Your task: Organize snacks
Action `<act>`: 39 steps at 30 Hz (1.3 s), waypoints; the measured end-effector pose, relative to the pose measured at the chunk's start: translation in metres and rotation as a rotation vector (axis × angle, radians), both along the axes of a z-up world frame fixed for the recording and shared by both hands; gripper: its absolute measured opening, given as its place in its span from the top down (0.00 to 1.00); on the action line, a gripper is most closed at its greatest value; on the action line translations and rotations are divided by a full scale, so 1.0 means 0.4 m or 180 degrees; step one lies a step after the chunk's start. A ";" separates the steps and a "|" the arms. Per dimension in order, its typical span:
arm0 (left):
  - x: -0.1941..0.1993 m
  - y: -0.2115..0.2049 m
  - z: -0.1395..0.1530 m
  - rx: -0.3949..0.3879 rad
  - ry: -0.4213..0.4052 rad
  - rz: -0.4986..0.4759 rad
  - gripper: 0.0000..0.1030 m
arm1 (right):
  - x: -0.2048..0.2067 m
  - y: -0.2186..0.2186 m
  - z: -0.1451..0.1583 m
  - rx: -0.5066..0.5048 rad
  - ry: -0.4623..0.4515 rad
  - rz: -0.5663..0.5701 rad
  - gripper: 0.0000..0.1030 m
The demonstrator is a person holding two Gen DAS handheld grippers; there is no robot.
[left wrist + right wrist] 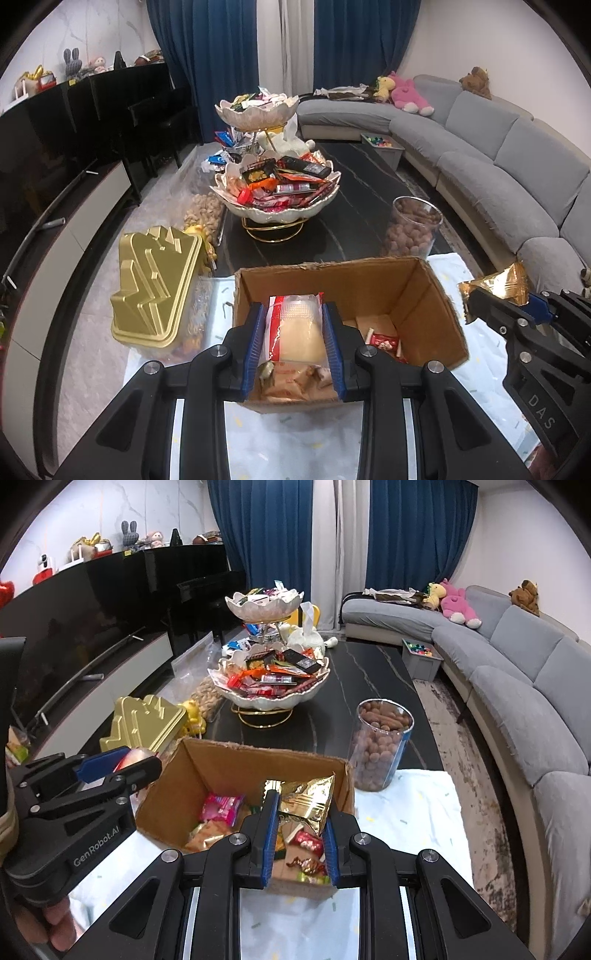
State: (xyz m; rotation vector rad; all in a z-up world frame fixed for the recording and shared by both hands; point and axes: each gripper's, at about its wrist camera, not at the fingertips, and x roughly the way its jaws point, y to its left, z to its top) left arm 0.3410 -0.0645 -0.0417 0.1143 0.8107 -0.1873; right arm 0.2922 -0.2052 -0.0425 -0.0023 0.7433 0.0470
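An open cardboard box [421, 295] with several wrapped snacks in it stands on a pale cloth at the near end of the dark table. My left gripper [293, 314] is shut on a clear and red snack packet [299, 328], held above the box. It shows from the side as the left gripper [122, 762] in the right wrist view. My right gripper [301, 805] is shut on a gold foil packet [306, 797] over the cardboard box [258, 760]. That gold foil packet [506, 284] also appears at the right of the left wrist view. A two-tier shell-shaped snack stand [275, 184] full of wrappers stands farther back.
A gold lidded container [155, 284] sits left of the box. A clear jar of brown nuts [380, 746] stands to the right, and a bag of peanuts [203, 218] lies by the stand. A grey sofa [498, 155] curves along the right; a dark cabinet [74, 122] lines the left.
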 end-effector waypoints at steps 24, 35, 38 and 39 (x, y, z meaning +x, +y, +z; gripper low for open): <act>0.104 0.001 -0.106 0.0111 0.0308 -0.0026 0.62 | 0.111 0.023 -0.074 0.0007 0.0296 0.0103 0.76; 0.095 0.014 -0.092 0.0224 0.0206 0.0019 0.32 | 0.104 0.010 -0.061 -0.0073 0.0270 -0.0038 0.38; 0.093 0.014 -0.093 0.0250 0.0208 0.0017 0.28 | 0.100 0.009 -0.059 -0.0078 0.0271 -0.0066 0.34; 0.093 0.016 -0.093 0.0242 0.0210 0.0013 0.27 | 0.100 0.009 -0.058 -0.0075 0.0272 -0.0070 0.34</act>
